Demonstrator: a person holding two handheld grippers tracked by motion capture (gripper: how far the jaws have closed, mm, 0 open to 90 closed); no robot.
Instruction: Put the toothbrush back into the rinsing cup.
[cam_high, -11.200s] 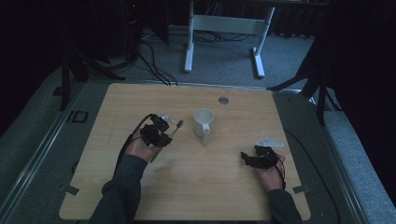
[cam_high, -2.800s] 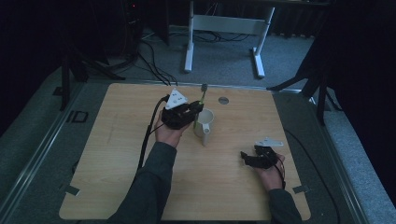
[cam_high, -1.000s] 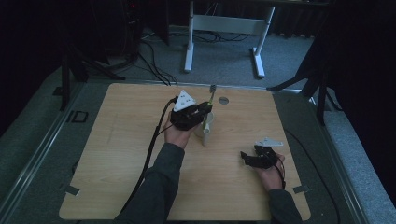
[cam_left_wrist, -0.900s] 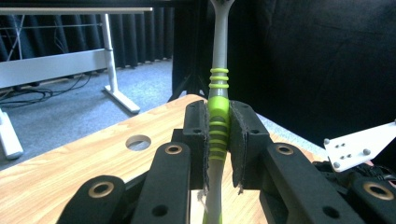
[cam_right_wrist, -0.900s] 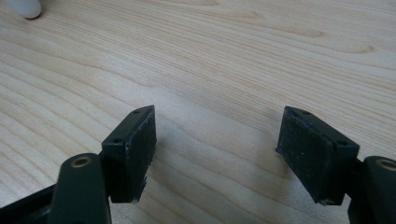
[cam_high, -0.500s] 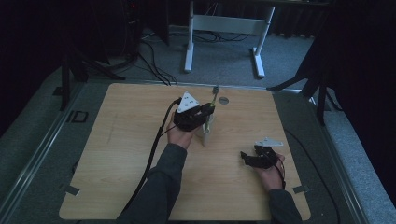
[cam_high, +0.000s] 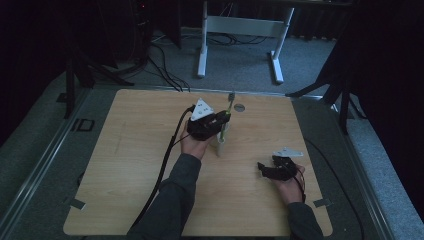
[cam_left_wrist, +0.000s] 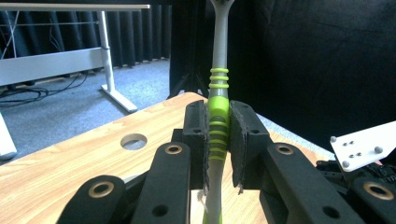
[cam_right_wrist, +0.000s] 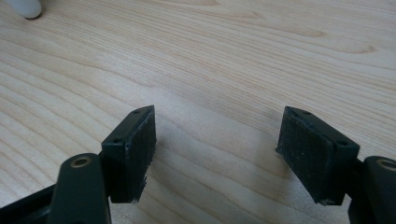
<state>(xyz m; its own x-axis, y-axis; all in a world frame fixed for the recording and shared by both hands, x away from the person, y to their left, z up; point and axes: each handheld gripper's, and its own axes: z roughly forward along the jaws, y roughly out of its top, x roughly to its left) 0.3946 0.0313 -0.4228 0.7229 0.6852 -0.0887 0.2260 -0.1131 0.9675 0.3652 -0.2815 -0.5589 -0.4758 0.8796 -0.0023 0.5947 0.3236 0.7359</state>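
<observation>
Mug (cam_high: 220, 145) under toothbrush (cam_left_wrist: 218, 112); table hole (cam_high: 239, 107) nr.

The wooden worktop (cam_high: 125, 165) has a round hole (cam_high: 239, 107) at its far edge. Behind it, a white table frame (cam_high: 240, 30) stands on grey floor (cam_high: 165, 65).

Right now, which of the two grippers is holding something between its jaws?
The left gripper: its jaws are shut on the green-and-white toothbrush, held upright over the mug. The right gripper rests open on the table.

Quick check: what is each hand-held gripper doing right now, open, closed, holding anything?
Left hand-held gripper: shut on the toothbrush, held upright above the mug.
Right hand-held gripper: open, nothing between its jaws, over the table.
</observation>
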